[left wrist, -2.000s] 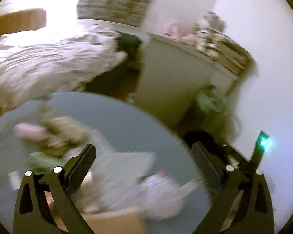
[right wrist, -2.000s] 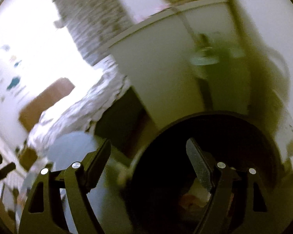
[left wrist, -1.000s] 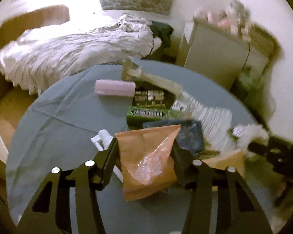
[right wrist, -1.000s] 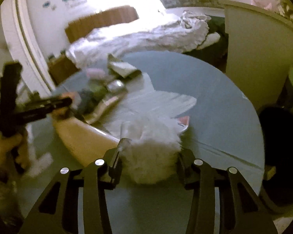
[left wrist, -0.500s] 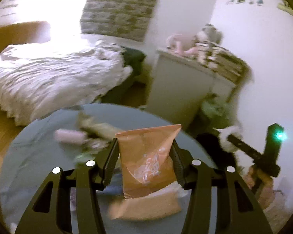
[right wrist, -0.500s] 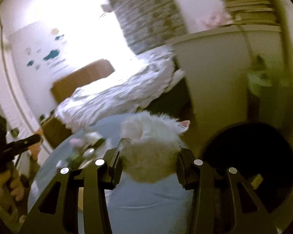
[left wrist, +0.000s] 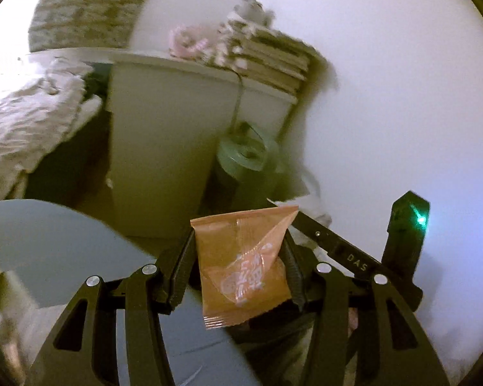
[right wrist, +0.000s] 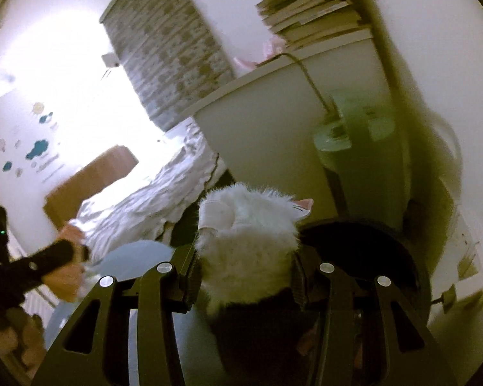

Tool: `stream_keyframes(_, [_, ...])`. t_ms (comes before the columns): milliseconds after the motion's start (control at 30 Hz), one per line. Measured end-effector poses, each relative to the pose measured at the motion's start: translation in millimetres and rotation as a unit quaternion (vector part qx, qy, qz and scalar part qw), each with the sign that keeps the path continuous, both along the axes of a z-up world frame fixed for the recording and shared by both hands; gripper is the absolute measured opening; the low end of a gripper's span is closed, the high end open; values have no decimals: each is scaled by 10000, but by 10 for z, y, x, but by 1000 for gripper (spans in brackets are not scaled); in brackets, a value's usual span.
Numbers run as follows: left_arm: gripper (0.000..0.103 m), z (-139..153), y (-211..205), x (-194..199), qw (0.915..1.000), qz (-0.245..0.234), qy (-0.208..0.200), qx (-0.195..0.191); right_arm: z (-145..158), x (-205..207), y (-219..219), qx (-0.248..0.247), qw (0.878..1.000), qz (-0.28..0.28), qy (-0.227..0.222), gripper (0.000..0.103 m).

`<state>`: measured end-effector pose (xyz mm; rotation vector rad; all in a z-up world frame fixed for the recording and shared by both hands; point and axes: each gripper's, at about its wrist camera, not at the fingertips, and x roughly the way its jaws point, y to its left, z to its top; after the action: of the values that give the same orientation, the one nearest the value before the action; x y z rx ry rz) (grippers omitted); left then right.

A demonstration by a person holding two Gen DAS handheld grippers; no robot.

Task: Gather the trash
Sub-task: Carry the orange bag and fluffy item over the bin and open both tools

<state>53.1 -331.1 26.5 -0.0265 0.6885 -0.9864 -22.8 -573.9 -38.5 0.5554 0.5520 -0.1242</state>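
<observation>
Both sets of fingers are clamped on stuff right now: our left gripper [left wrist: 238, 273] is pinching an orange snack wrapper [left wrist: 243, 263] by its side edges, and our right gripper [right wrist: 244, 276] is squeezing a fluffy white thing [right wrist: 248, 241] with a little pink ear poking out, some kind of plush item as far as we can tell. Just past the right fingers is the round black bin [right wrist: 364, 257], with the fluffy thing hanging at its near rim, so that one looks about ready to drop. The wrapper is out past the edge of the blue table [left wrist: 64, 251], over the floor side, with the dark bin barely showing under it. So we'd call this halfway through a trip: two pieces picked up, neither dropped yet, and only a sliver of the table is in view, so we can't say what's left there. Compared with a second ago, both grippers were down over the cluttered table with the same two items; now they've swung off toward the bin, grip unchanged.
</observation>
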Motion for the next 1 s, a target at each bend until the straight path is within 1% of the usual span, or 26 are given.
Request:
stream_keyframes(133, [50, -200, -412, 81, 9996, -180, 171, 136, -97, 21, -198, 94, 9997, -206, 56, 45])
stream_keyframes(300, [50, -386, -685, 150, 9987, -254, 315, 299, -215, 94, -345, 118, 9989, -330, 316, 45])
stream_keyframes(433, [50, -441, -769, 178, 9983, -276, 382, 356, -264, 96, -378, 123, 9983, -370, 431, 45])
stream_keyframes(900, [51, -605, -887, 229, 9970, -283, 519, 504, -325, 115, -414, 288, 9976, -392, 488, 46])
stream_keyframes(967, [53, -608, -909, 241, 9969, -292, 518, 522, -336, 124, -418, 317, 9976, -384, 488, 47])
stream_keyframes(1000, [55, -607, -918, 241, 9969, -302, 493, 529, -335, 123, -416, 315, 9975, -394, 495, 49])
